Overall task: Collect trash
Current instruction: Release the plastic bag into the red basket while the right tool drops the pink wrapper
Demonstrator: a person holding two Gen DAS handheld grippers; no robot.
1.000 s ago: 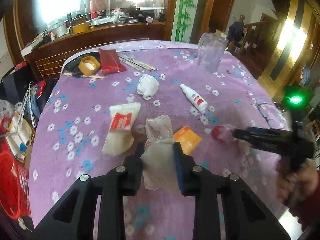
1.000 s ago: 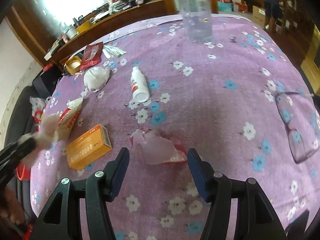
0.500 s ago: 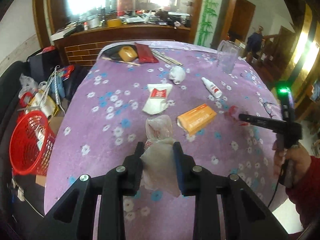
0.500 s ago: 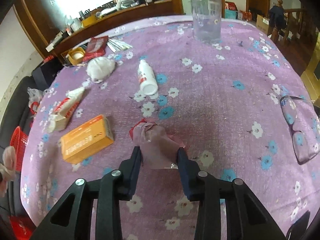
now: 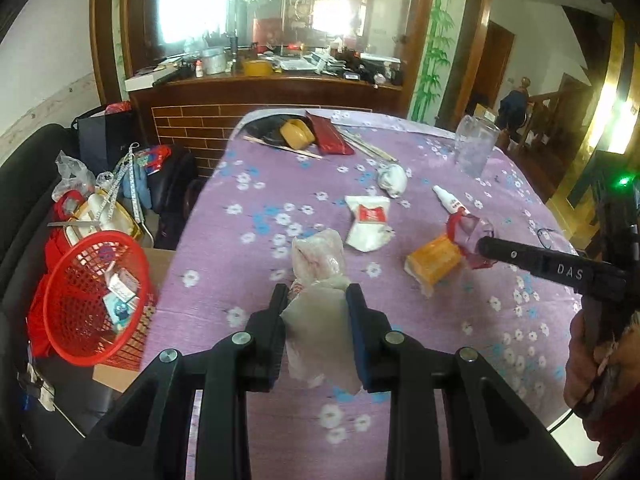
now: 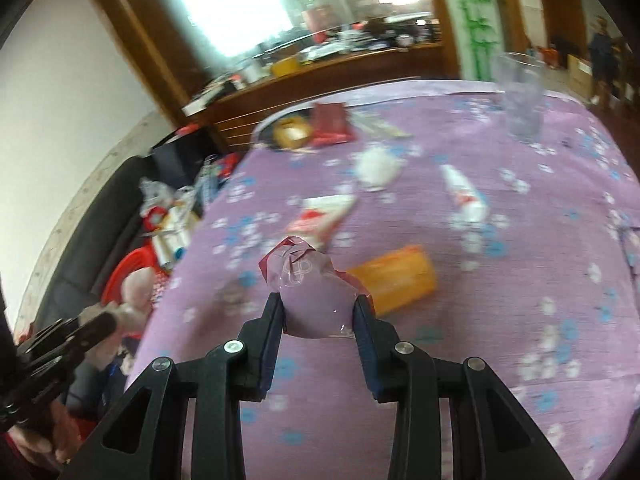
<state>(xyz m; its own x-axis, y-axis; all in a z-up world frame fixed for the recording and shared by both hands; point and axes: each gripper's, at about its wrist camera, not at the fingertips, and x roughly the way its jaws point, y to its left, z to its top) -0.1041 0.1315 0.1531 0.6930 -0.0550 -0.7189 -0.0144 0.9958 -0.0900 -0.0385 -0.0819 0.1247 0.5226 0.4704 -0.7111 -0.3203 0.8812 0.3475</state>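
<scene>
Both grippers are closed on light, soft, crumpled trash above the worktop: the left gripper pinches a wrapper, the right gripper a clear packet, each probably best held mid-body.

Two wrist views, shared table

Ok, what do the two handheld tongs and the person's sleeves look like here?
Both tongs are matte black with triangular cut-outs, silver rivets and dark blue pads. From the left tongs, the right tongs show white "DAS" lettering, a green light behind and a thin cable below. The sleeve at the right hand is dark red, with a furry cuff.
</scene>
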